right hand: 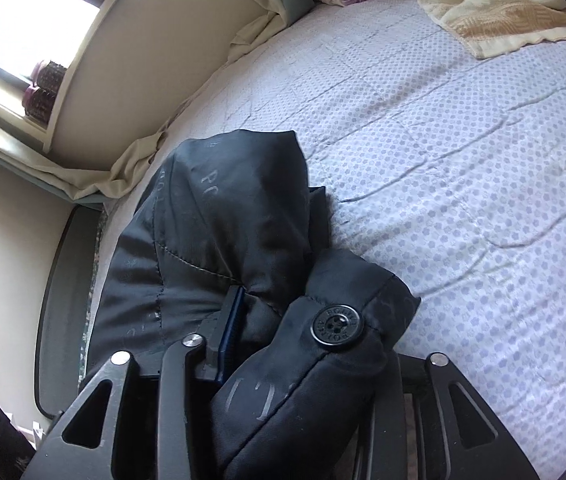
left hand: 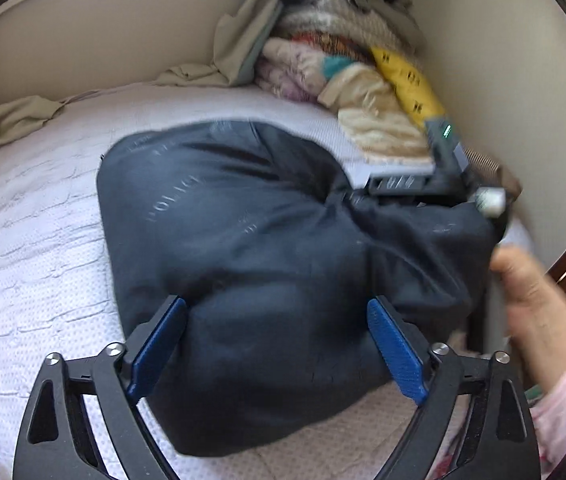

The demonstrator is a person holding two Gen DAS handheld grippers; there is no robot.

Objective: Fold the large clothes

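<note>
Mid-fold: dark padded jacket [left hand: 243, 248] bunched on the bed [left hand: 35, 240]. Left gripper [left hand: 277, 320] spread wide, its 2 pads straddling the near edge. Right gripper [right hand: 283, 332] pinches a buttoned flap ahead of it. Next likely needs that flap laid across flat.

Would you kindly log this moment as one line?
left gripper: open over jacket | right gripper: shut on jacket | bed
</note>
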